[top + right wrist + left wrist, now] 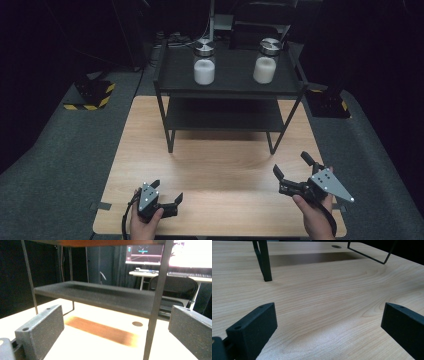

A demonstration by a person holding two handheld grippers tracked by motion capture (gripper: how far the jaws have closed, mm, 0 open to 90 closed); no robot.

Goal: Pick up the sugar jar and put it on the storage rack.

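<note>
2 jars [204,62] [265,61] w/ white stuff inside, far ahead of left gripper [166,192]; right gripper [292,167]; both spread wide, holding nothing.

My left gripper [167,194] was a squat black body with two blunt black jaws and a grey three-cornered plate on top, dotted with small dark holes. A black cable looped down from its rear toward the table edge. My right gripper [292,172] looked the same: black frame, angular jaws, and a larger-looking grey triangular plate with several dark dots and a pale spot at its tip. Its black cable trailed along my wrist. Seen close in the gripper views, each jaw was a thick matte block with a grainy surface and a small round screw hole near its upper edge. No sleeves showed on my forearms.
</note>
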